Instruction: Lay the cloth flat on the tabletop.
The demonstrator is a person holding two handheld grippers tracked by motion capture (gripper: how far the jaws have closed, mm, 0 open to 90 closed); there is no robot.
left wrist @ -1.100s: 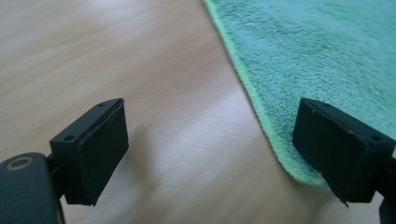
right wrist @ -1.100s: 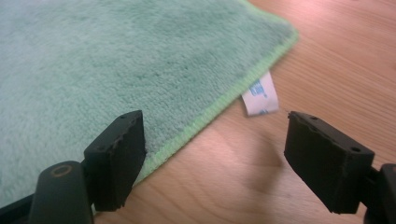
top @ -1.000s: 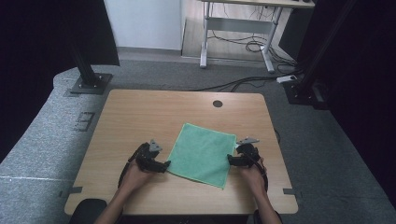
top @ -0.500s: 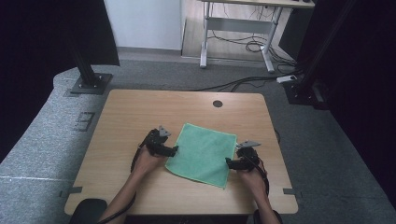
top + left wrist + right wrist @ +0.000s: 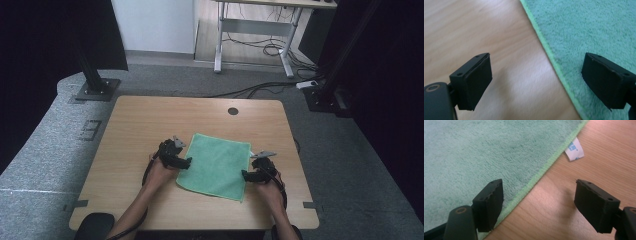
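A flat green terry cloth (image 5: pixel 216 166) with a white tag (image 5: pixel 574 151) lies between the spread left gripper (image 5: pixel 184 162) and the spread right gripper (image 5: pixel 247 174); tag print unreadable.

A lab-style recording bay, not a home.

You sat at a bare wooden table (image 5: pixel 150 125) with a cable hole (image 5: pixel 233 111). Around that table lay grey carpet (image 5: pixel 45 150); black stands on floor plates (image 5: pixel 95 90) rose at its far corners, dark curtains (image 5: pixel 45 35) hung beyond them, and behind it stood a metal-framed desk (image 5: pixel 255 30) over loose cables (image 5: pixel 260 47).
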